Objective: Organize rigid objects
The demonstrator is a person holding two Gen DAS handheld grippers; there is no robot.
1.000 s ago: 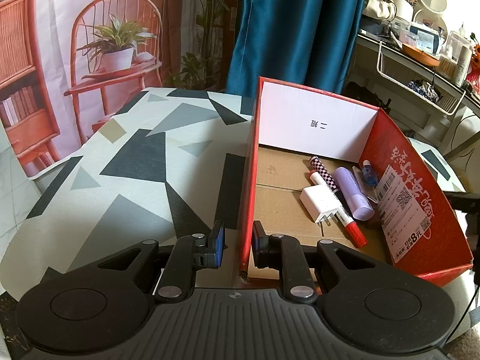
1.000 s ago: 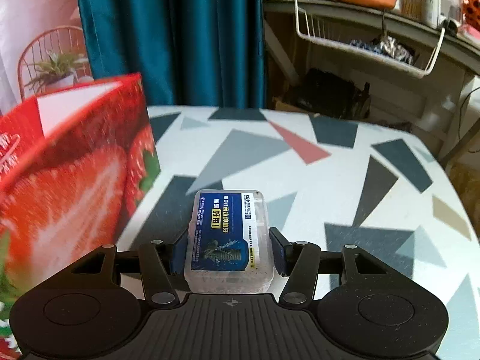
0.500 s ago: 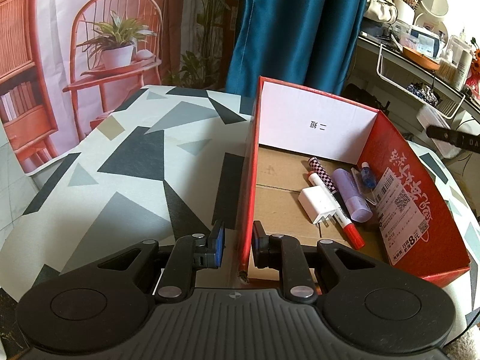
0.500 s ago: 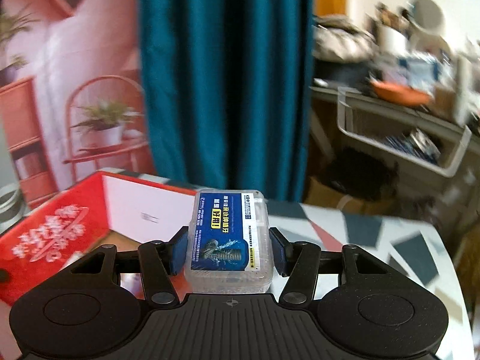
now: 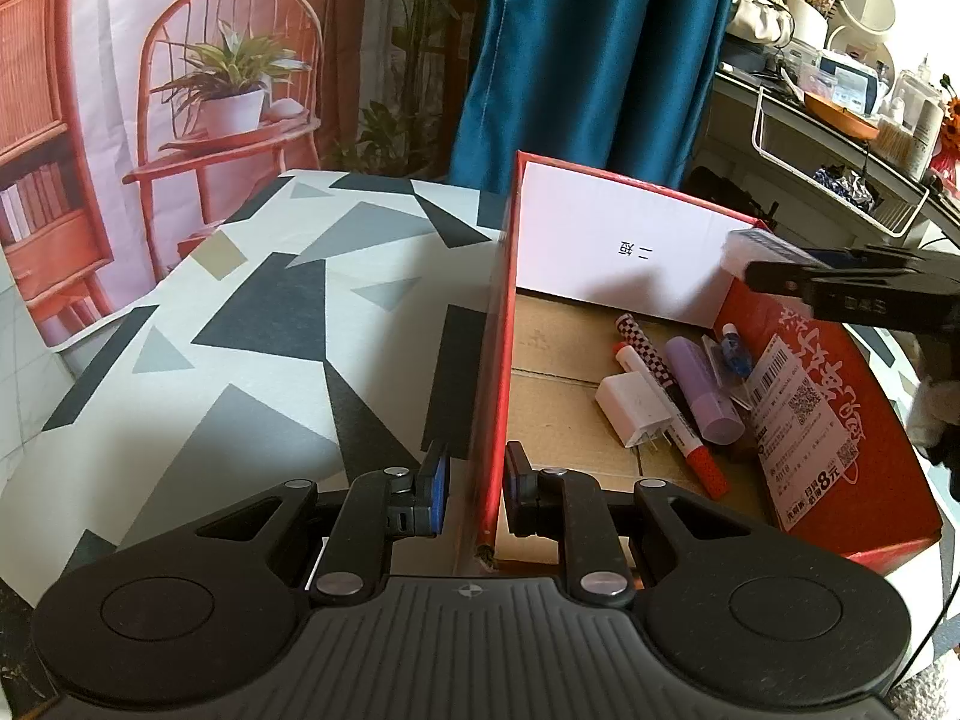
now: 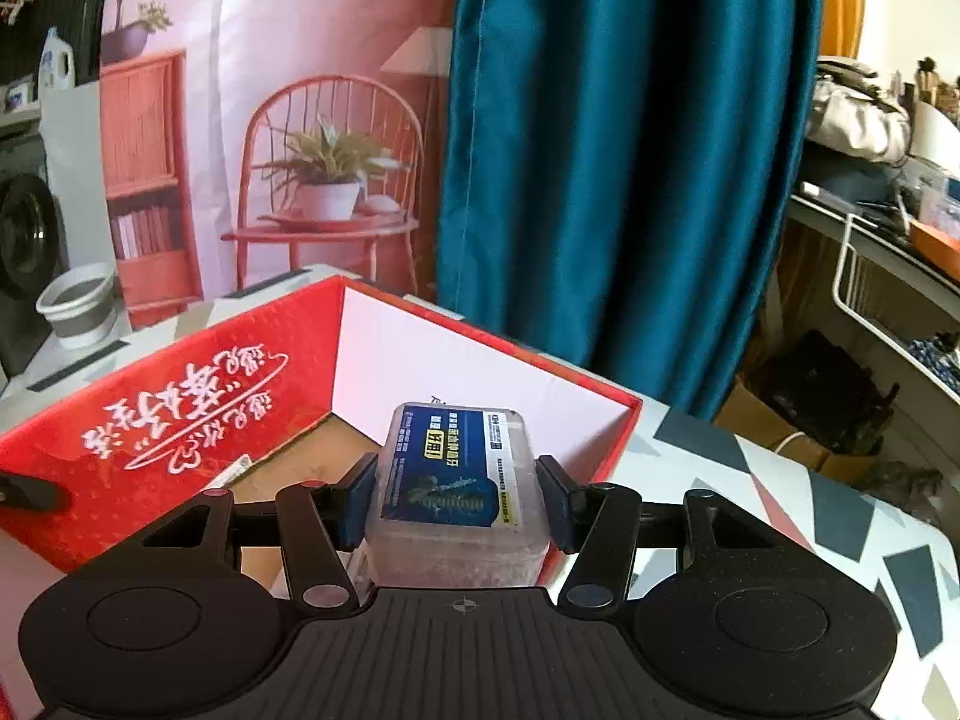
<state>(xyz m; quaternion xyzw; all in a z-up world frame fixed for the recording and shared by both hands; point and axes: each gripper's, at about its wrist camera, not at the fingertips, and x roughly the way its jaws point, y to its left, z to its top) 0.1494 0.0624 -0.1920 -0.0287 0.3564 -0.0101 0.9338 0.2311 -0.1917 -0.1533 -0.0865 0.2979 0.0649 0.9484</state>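
Observation:
A red cardboard box (image 5: 840, 420) stands open on the patterned table (image 5: 240, 372). Inside lie a white charger (image 5: 633, 411), a red-capped marker (image 5: 678, 426), a checkered pen (image 5: 645, 345), a purple tube (image 5: 702, 387) and a small blue bottle (image 5: 735, 351). My left gripper (image 5: 474, 489) is shut on the box's left wall (image 5: 498, 372). My right gripper (image 6: 456, 495) is shut on a clear plastic case with a blue label (image 6: 459, 480), held above the box's right rim (image 6: 600, 450). It also shows in the left wrist view (image 5: 840, 282).
A teal curtain (image 5: 600, 60) and a printed backdrop with a red chair (image 5: 228, 90) hang behind the table. A cluttered shelf with a white wire basket (image 5: 840, 180) stands at the right. A grey bucket (image 6: 78, 306) sits on the floor far left.
My right gripper lifted the plastic case off the table and carried it left, over the box's right wall. My left gripper has stayed shut on the box wall.

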